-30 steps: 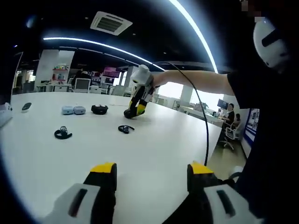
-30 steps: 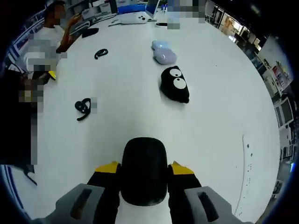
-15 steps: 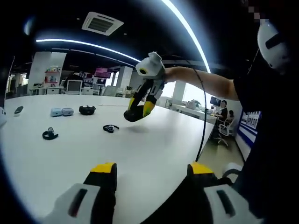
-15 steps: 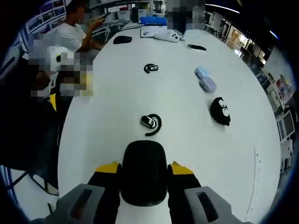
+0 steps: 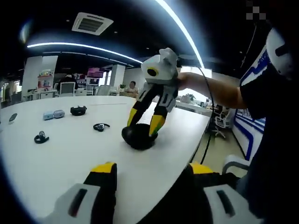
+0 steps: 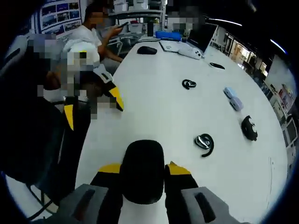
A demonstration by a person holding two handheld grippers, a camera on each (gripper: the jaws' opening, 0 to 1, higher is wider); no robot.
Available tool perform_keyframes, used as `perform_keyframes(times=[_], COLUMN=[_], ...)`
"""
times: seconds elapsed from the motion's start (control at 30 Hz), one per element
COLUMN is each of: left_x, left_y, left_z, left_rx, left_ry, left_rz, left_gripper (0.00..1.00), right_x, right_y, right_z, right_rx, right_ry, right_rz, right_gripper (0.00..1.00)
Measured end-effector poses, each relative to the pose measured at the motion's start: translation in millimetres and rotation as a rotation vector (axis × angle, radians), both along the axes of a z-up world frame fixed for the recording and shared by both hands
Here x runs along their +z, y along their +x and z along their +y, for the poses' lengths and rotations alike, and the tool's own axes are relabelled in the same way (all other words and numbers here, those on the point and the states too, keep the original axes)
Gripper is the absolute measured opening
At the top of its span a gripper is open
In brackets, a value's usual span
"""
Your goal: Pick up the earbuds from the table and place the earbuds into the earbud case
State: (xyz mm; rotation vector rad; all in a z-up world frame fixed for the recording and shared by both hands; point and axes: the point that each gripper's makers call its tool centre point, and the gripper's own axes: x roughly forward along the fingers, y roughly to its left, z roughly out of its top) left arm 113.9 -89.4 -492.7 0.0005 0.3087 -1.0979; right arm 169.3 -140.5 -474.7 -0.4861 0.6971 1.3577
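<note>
Our right gripper point(image 6: 139, 173) is clamped on the black earbud case point(image 6: 142, 170); left gripper point(image 5: 148, 176) hangs open. The 2 earbuds point(image 6: 204, 142) sit on the table point(image 6: 154, 107) at 2 o'clock. The closed case could slip while we open it.

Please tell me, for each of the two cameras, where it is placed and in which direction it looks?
Left gripper view: rides on the left tool, low over the white table, facing the right tool and the person's forearm.
Right gripper view: rides on the right tool, looking down along its jaws, shut on the black earbud case.
Both share the case, the table and two loose earbuds.
</note>
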Motion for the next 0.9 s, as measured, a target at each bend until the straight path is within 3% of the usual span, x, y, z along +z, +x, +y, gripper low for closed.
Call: perform_keyframes(times=[0.03, 0.07, 0.1, 0.2, 0.33, 0.63, 0.87, 0.9], left_x=[-1.0, -2.1, -3.0, -8.2, -12.5, -13.1, -14.8, -14.9], left_y=[1.4, 2.1, 2.4, 6.9, 14.6, 17.1, 24.5, 25.9], left_z=[-2.1, -3.9, -5.3, -12.7, -18.7, -31.5, -25.3, -23.1], left_rx=[-0.001, -0.005, -0.007, -0.014, 0.002, -0.045, -0.058, -0.052], left_ry=[0.002, 0.006, 0.010, 0.026, 0.057, 0.107, 0.163, 0.168], left_rz=[-0.001, -0.002, -0.003, -0.010, -0.027, -0.052, -0.085, -0.085], left_gripper=[0.62, 0.62, 0.62, 0.62, 0.59, 0.52, 0.46, 0.46], right_x=[8.2, 2.4, -7.5, -24.4, -31.1, -14.5, -7.2, -9.7], right_y=[6.8, 17.1, 19.9, 23.0, 11.4, -19.9, -46.6, -41.0], right_z=[-0.9, -6.2, -17.7, -21.4, -17.2, -23.6, -8.9, -11.6], right_rx=[0.022, -0.011, 0.012, 0.005, -0.018, -0.075, -0.103, -0.105], right_ry=[-0.002, -0.043, -0.131, -0.149, -0.083, 0.039, 0.142, 0.143], right_rz=[-0.038, -0.085, -0.129, -0.154, -0.137, -0.190, -0.242, -0.248], right_gripper=[0.01, 0.00, 0.01, 0.01, 0.07, 0.17, 0.24, 0.26])
